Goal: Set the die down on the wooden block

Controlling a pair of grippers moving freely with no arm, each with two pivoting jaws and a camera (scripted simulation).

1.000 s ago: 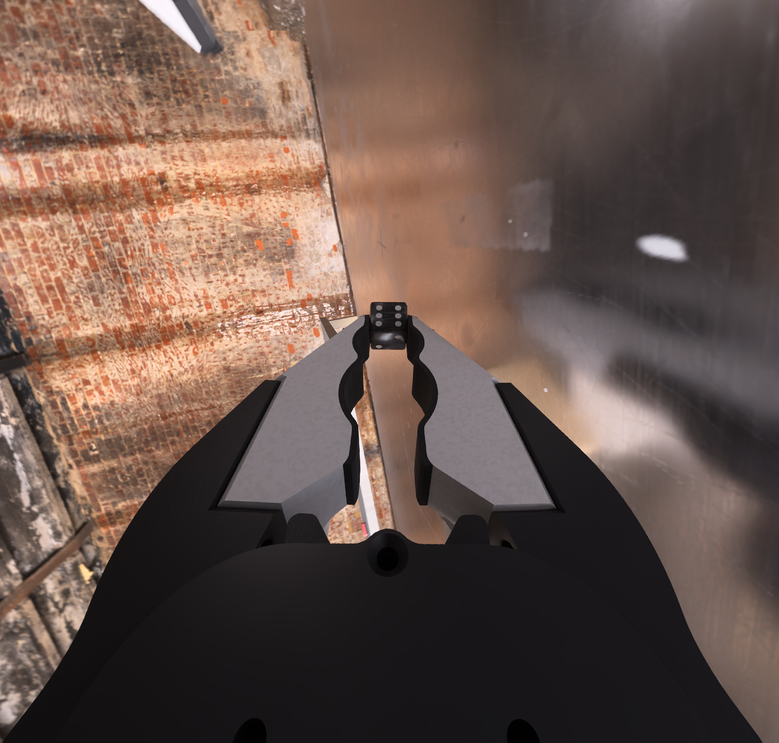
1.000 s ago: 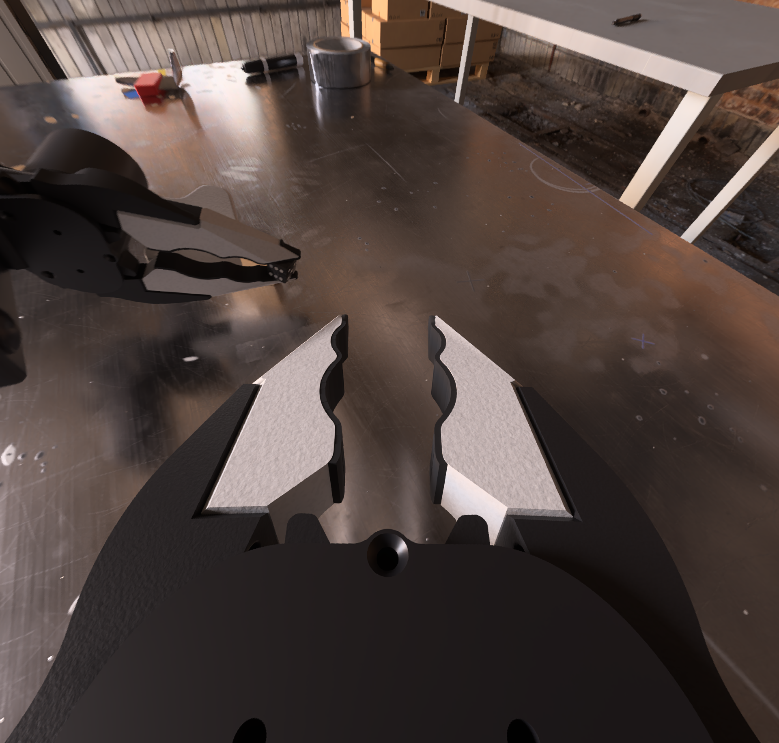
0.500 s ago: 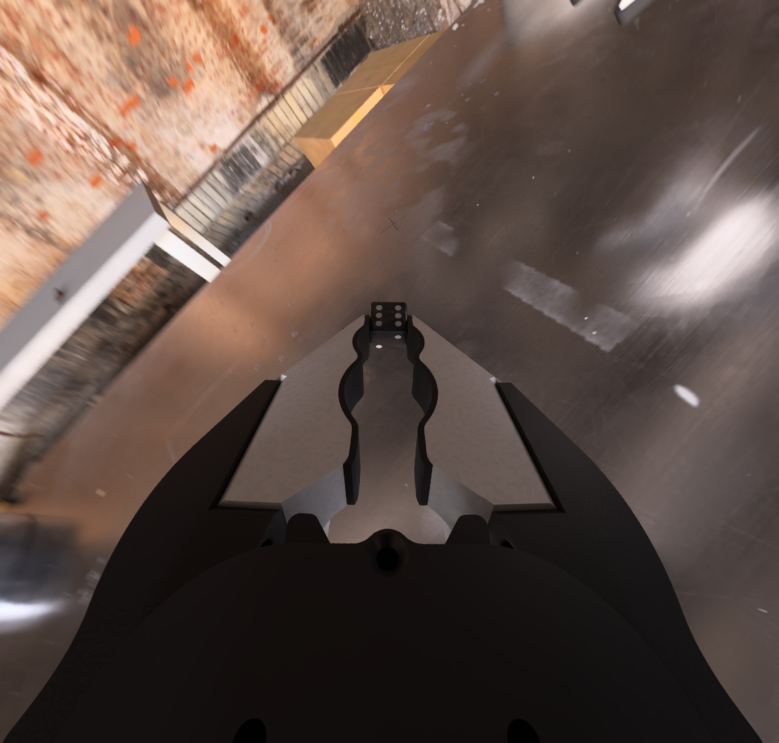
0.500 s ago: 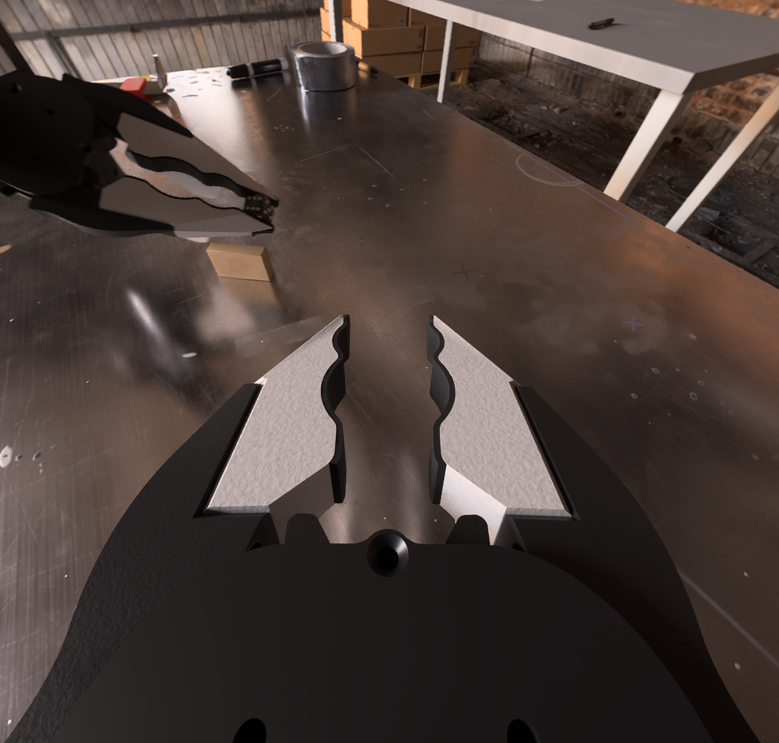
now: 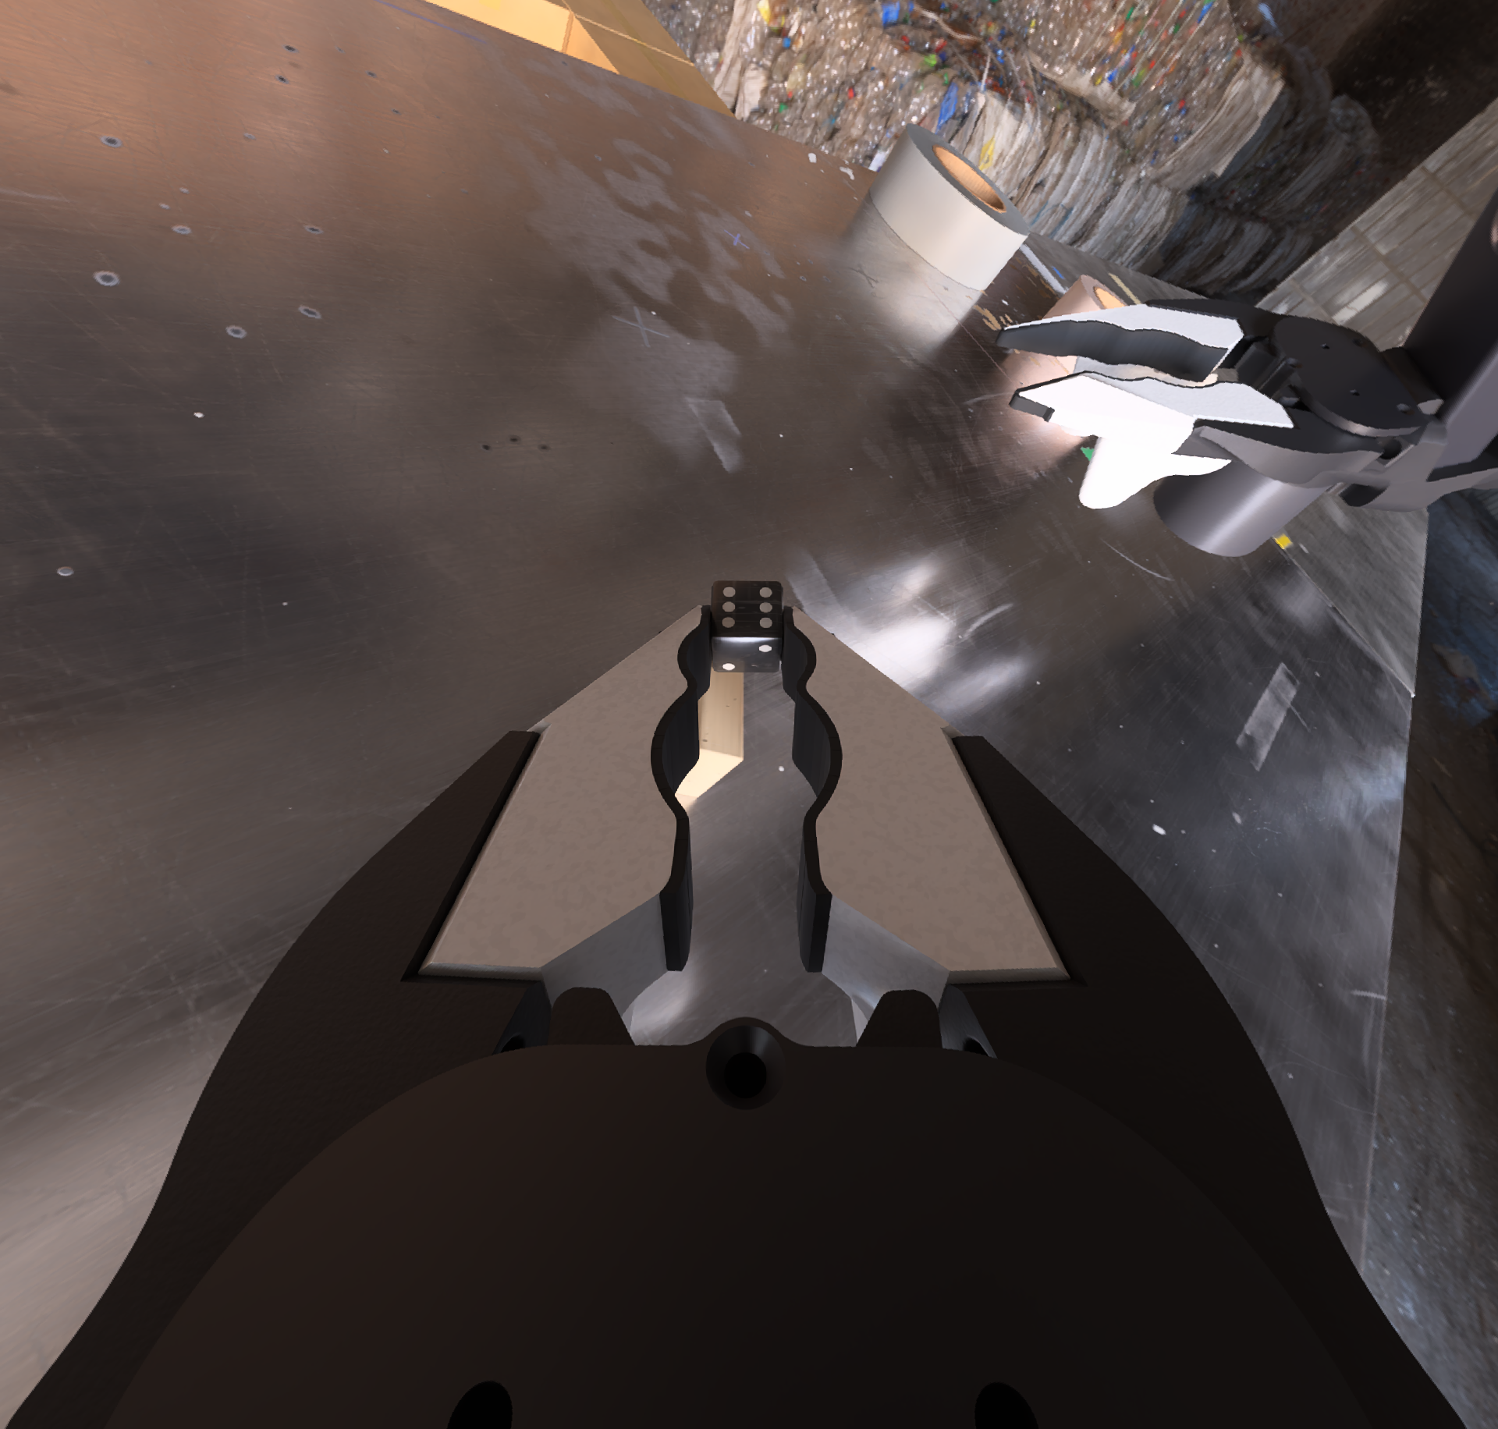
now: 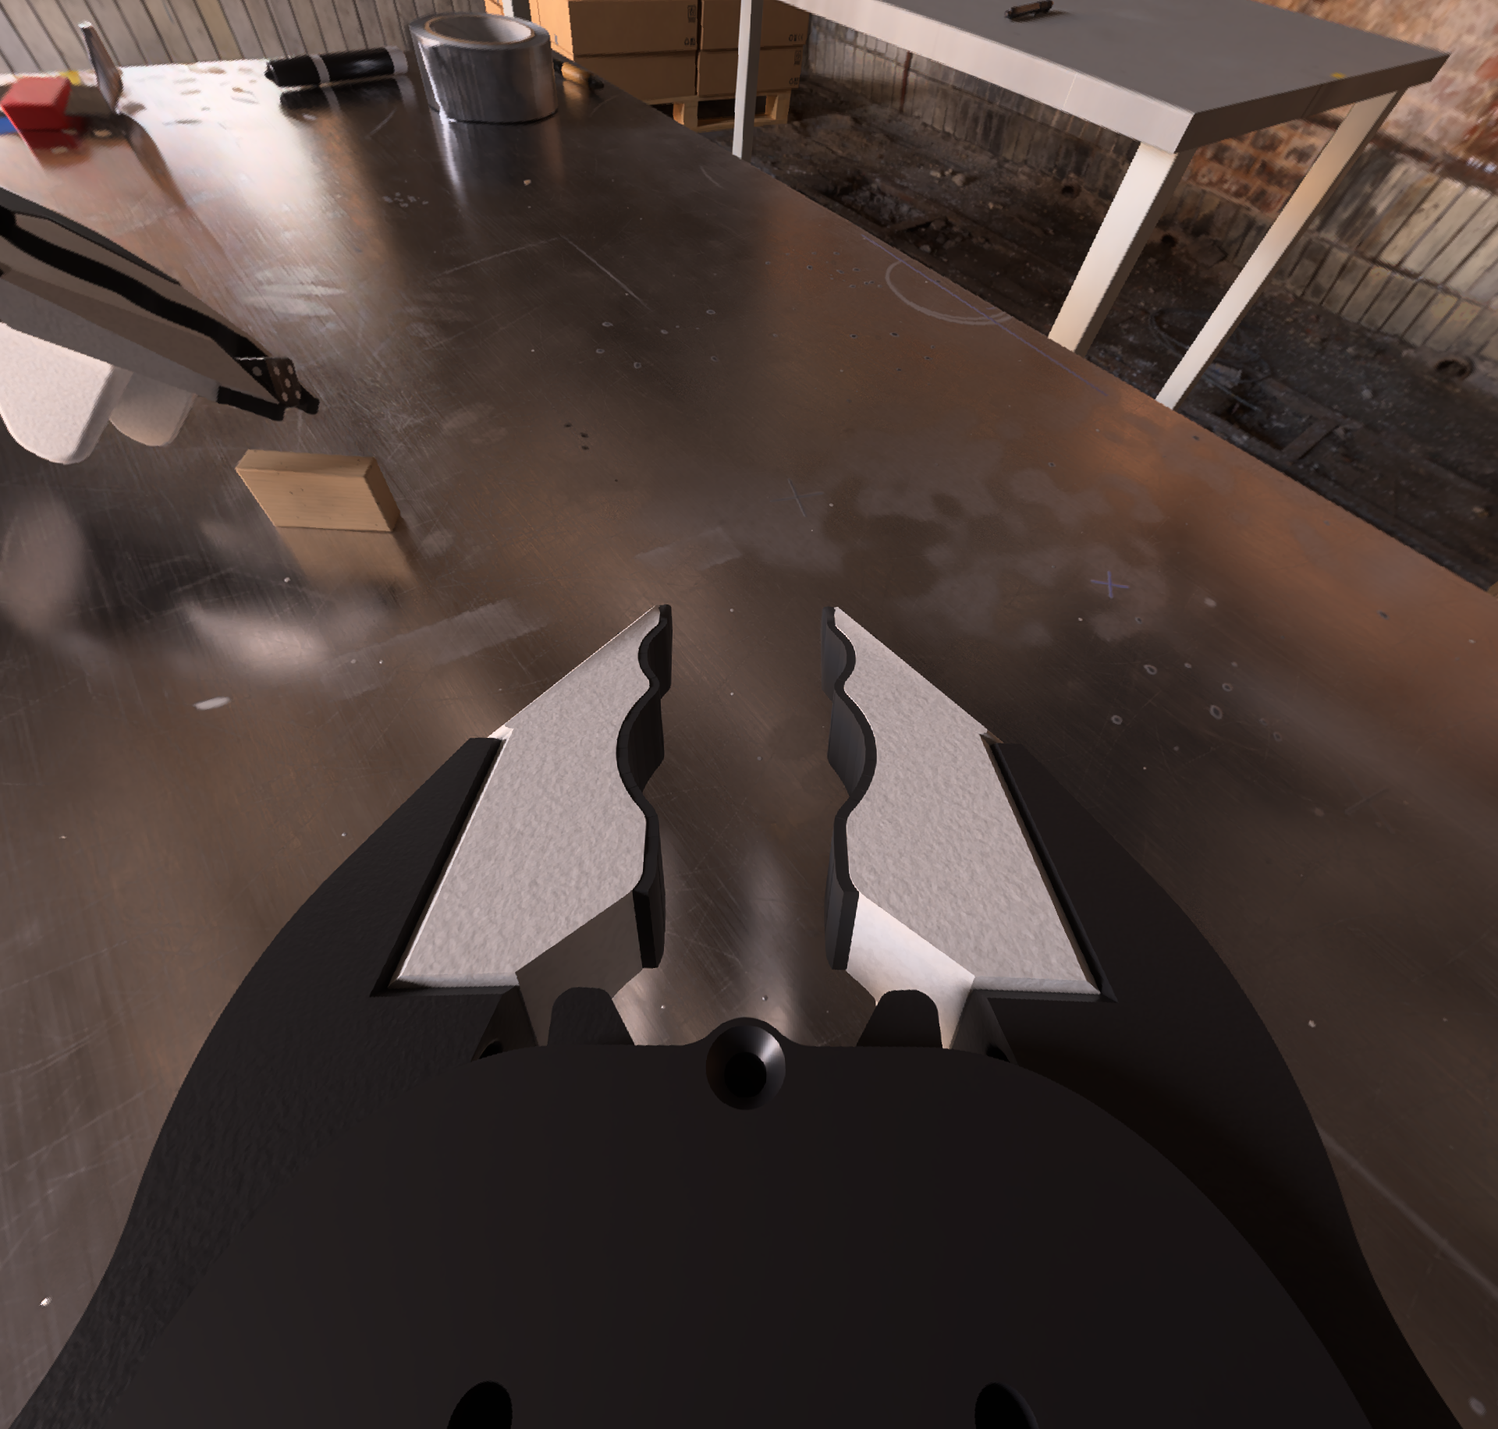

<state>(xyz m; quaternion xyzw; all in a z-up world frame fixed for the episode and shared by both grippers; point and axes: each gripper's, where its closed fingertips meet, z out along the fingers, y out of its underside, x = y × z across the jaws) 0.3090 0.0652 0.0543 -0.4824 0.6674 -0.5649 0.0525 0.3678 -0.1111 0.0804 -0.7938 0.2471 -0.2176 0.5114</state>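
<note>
My left gripper [image 5: 746, 632] is shut on a small black die [image 5: 746, 624] with white pips, held at the fingertips above the metal table. The wooden block [image 5: 717, 730] shows below, between the fingers. In the right wrist view the left gripper [image 6: 276, 389] holds the die [image 6: 280, 379] in the air, above and slightly behind the wooden block [image 6: 320, 490], which lies flat on the table at left. My right gripper [image 6: 746, 636] is open and empty, hovering over the middle of the table. It also shows in the left wrist view [image 5: 1025, 373] at the right.
The metal table [image 6: 811, 385] has a roll of silver tape [image 6: 485, 67], a black marker [image 6: 336, 65] and a red block [image 6: 36, 103] at its far end. A white table [image 6: 1094, 37] and cardboard boxes [image 6: 648, 20] stand beyond its right edge.
My left gripper has turned and swung with the die, so the wooden block now shows under its fingers. In the right wrist view it has moved left. My right gripper stays open.
</note>
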